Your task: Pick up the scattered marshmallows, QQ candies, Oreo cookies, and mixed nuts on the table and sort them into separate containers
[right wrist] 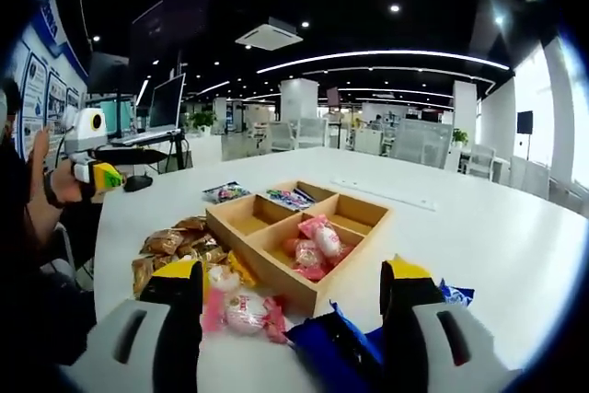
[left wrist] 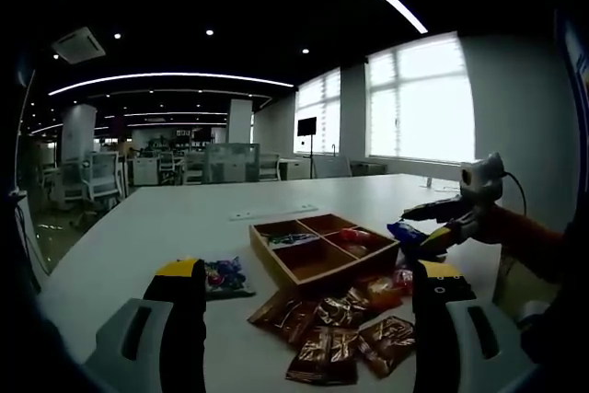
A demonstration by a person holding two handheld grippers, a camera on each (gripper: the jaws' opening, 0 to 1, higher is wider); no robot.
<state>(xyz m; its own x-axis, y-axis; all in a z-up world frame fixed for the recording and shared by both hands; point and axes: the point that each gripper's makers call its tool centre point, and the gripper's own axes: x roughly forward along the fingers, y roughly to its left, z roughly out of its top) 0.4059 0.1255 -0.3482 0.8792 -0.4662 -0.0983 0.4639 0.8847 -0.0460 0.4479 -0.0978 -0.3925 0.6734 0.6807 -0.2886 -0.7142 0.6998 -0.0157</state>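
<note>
At lower centre of the right gripper view, right gripper [right wrist: 293,296] spread wide, nothing between its jaws; blue packet [right wrist: 336,352] just below, pink marshmallows [right wrist: 241,313] beside the left jaw. Mid-sort, judging by the wooden tray [right wrist: 270,260]: pink sweets in one compartment, two compartments bare. Next: lower onto the blue packet, close, lift over the tray's near wall. Left gripper [left wrist: 308,296] also spread and empty, brown packets [left wrist: 336,338] between its jaws. Table [right wrist: 479,227] open toward the right, edge well off.
</note>
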